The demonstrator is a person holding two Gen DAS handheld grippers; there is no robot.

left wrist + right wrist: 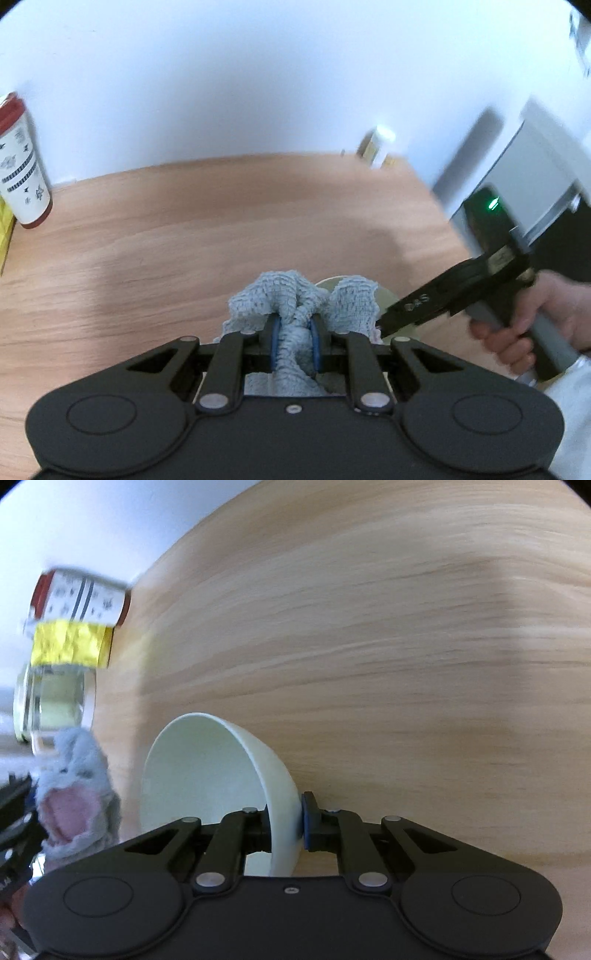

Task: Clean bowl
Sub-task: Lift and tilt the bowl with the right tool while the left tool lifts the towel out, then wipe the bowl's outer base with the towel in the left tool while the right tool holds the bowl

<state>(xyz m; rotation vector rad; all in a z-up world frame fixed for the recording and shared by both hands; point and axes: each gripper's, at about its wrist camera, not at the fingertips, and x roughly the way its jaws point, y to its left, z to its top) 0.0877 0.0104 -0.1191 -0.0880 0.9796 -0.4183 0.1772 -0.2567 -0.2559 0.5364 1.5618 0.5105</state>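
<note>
My right gripper (284, 823) clamps the pale bowl (207, 775) by its rim, tilted above the wooden worktop (406, 664); my left gripper (294, 341) pinches a grey cloth (295, 299) just beside it.

left hand-held gripper (294, 341): fingers clamped, level | right hand-held gripper (283, 821): fingers pinched, rolled sideways

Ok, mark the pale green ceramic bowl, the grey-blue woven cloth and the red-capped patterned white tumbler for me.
pale green ceramic bowl (199, 771): right wrist view, inner wall.
grey-blue woven cloth (284, 291): left wrist view, bunched folds above the fingers.
red-capped patterned white tumbler (24, 173): left wrist view, white patterned side.
</note>
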